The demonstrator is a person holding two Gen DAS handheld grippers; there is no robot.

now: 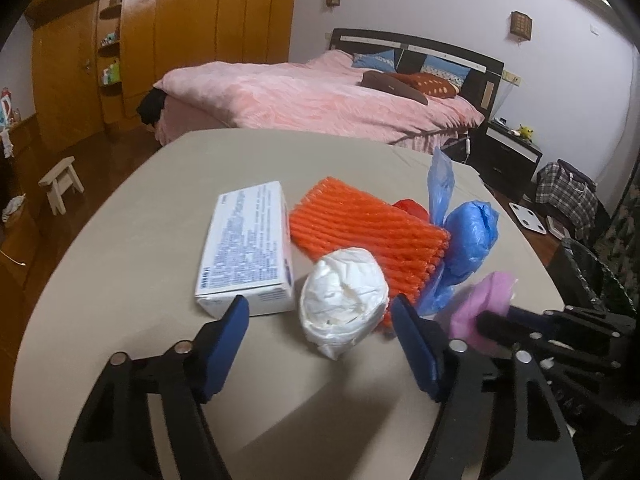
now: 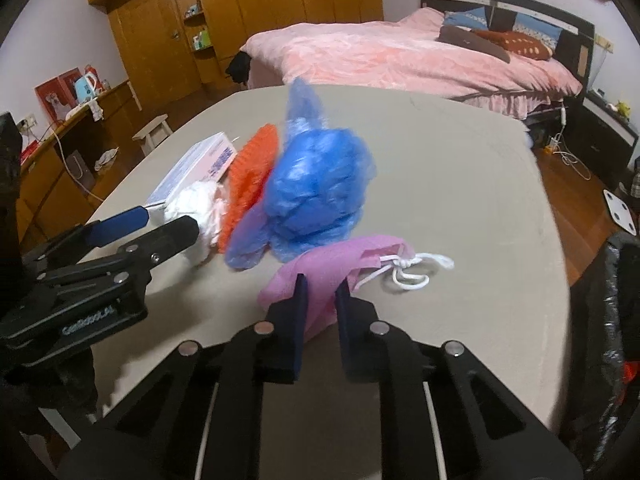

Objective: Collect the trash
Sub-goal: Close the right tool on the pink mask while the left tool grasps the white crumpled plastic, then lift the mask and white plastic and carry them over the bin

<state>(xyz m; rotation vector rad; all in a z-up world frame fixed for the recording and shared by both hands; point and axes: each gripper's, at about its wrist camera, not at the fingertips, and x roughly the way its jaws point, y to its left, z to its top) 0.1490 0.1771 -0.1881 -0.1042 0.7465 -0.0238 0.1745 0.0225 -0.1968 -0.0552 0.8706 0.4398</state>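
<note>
The right tongs (image 2: 320, 300) are pinching the pink mask (image 2: 320, 268) lying on the beige bench (image 2: 460, 184) beside the blue plastic bag (image 2: 316, 188), while the left tongs (image 1: 320, 316) are hanging spread around the white crumpled wad (image 1: 344, 304)

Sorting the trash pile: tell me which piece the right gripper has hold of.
The pink face mask: the right gripper pinches its near edge, while the other scraps lie untouched behind it.
</note>
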